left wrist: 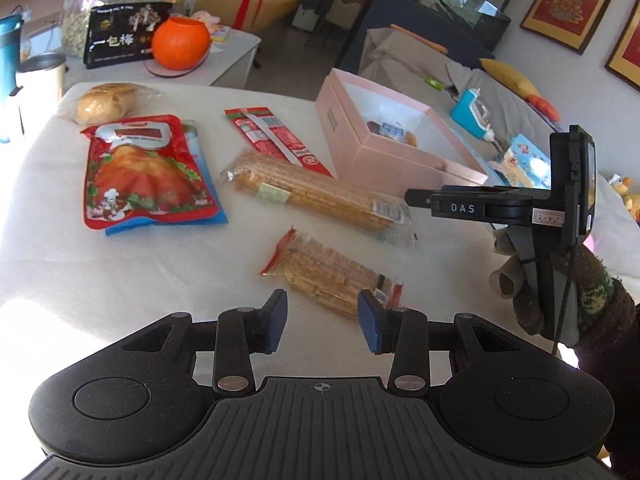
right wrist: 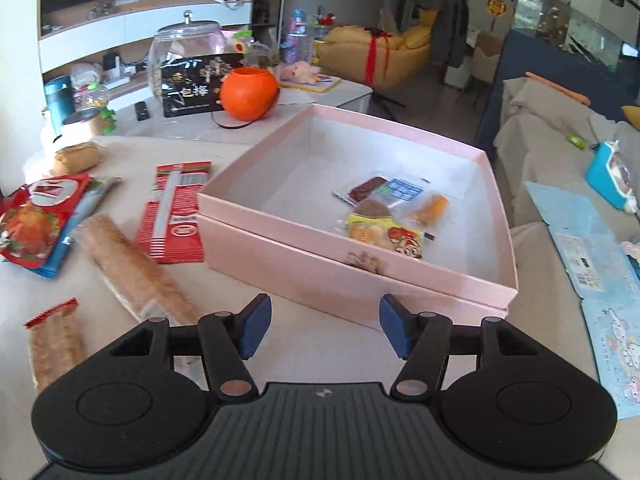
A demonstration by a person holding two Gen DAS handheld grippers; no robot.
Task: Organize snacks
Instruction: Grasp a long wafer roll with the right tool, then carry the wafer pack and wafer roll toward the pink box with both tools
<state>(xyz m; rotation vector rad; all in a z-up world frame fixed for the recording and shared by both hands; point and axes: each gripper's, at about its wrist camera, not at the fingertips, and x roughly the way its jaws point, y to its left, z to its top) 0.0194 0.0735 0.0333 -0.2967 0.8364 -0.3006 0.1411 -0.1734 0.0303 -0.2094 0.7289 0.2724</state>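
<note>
Nearness decides it: the short clear-wrapped cracker packet with red ends lies on the white table just ahead of the left gripper, whose blue-padded jaws stand apart and empty, the right-hand pad nearly over the packet's closer end. The packet's long axis runs diagonally, from far-left to near-right, so it sits skewed to the gap between the jaws; I judge the left gripper would need a twist to close across the narrow width. The right gripper, also spread and holding nothing, faces the open pale pink cardboard box, which lies beyond and to the right of the packet and already holds a few small snack sachets.
</note>
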